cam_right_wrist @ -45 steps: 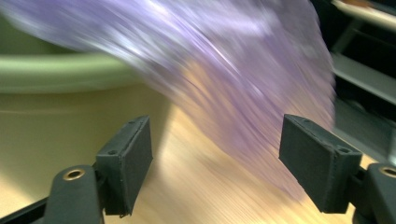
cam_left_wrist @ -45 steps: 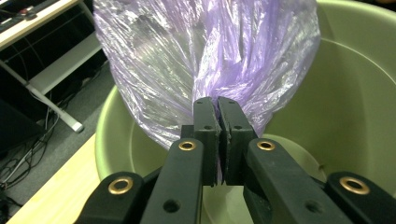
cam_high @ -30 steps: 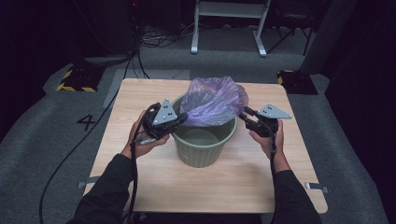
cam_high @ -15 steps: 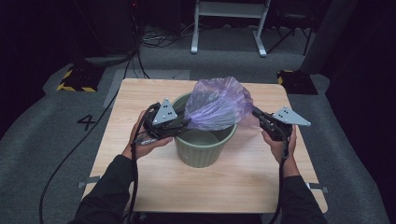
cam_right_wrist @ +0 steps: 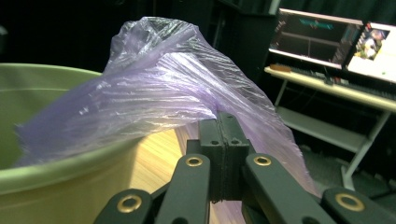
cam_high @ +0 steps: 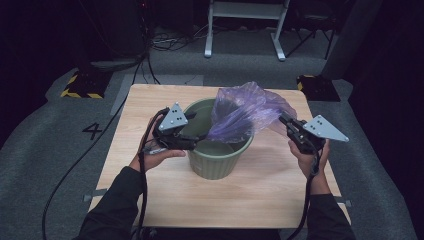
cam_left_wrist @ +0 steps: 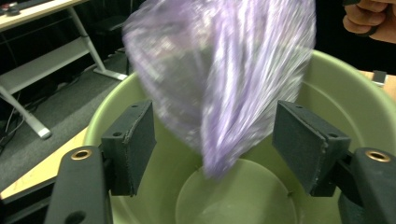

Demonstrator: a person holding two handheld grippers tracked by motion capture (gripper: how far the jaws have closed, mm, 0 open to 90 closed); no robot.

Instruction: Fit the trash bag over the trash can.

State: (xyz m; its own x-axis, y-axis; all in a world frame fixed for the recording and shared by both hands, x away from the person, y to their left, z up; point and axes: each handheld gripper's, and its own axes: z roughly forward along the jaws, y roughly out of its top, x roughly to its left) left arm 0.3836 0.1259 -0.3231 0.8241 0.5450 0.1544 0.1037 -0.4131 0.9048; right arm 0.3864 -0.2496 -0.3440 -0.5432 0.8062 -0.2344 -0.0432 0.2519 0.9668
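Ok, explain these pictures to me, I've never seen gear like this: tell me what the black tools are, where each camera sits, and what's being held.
A person holds a hand-operated two-jaw gripper in each hand. The high view looks down on a wooden table carrying a green bucket. The other two cameras ride on the grippers, looking along their jaws. The right gripper is clamped shut on a purple plastic bag, stretching it over the bucket's rim. The left gripper is open, its jaws either side of the bag's lower end inside the bucket.
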